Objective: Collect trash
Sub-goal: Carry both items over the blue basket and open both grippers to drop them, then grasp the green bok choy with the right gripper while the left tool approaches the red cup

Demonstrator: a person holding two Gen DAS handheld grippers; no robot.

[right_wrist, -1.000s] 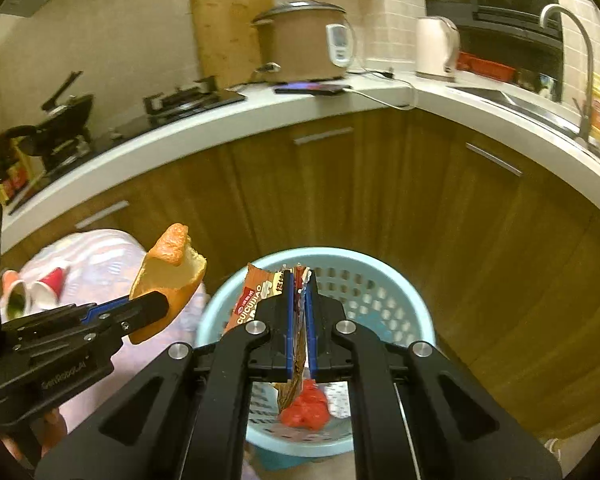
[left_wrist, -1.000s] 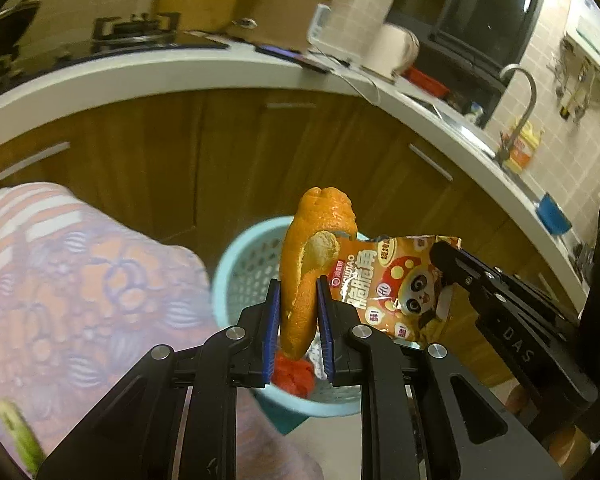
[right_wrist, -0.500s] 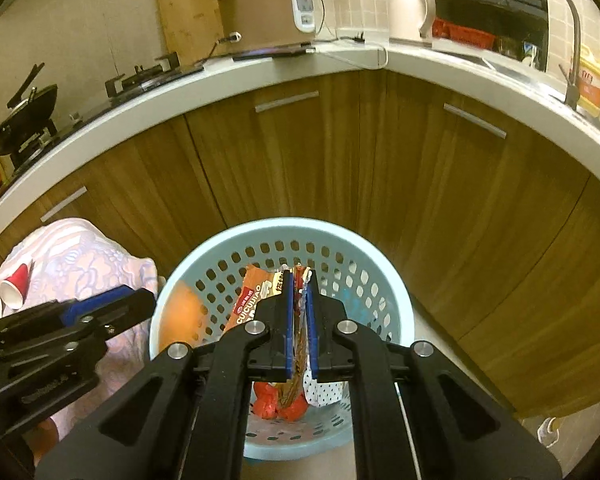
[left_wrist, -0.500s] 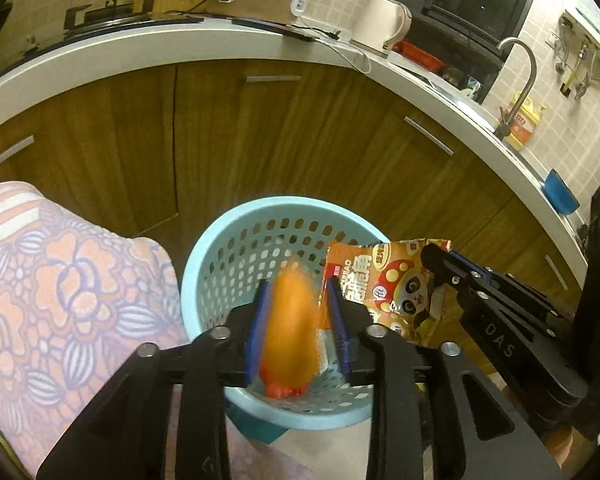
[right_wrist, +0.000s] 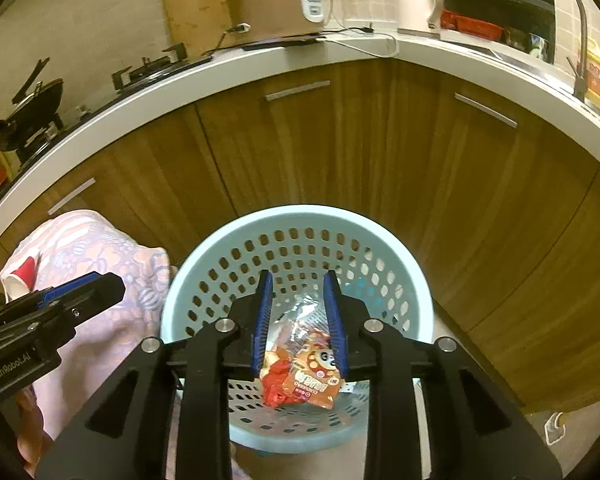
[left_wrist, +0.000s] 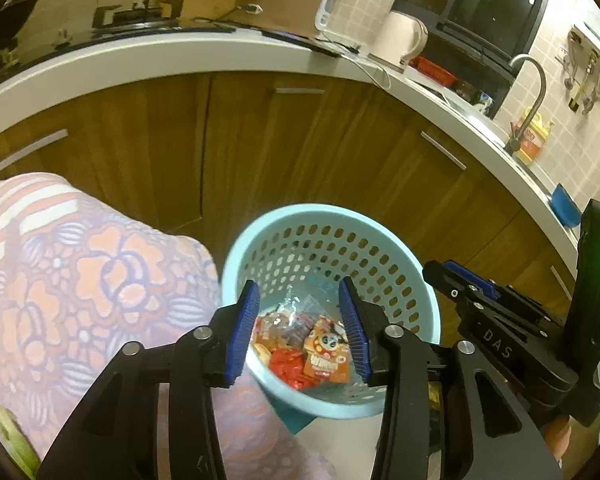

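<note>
- Now left gripper (left_wrist: 300,300) opening, nothing between jaws.
- Right gripper (right_wrist: 298,292) opening, empty too.
- Snack bag (right_wrist: 314,380) lies in bin (right_wrist: 300,216), 6 o'clock.

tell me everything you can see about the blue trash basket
The trash basket is round, light blue plastic, its wall pierced with rows of holes below a smooth rim. It stands upright on the floor before the wooden cabinets, close beside a floral cloth. Inside lie an orange panda snack bag, red wrapper scraps and clear plastic. Both grippers hover above it without touching.
</note>
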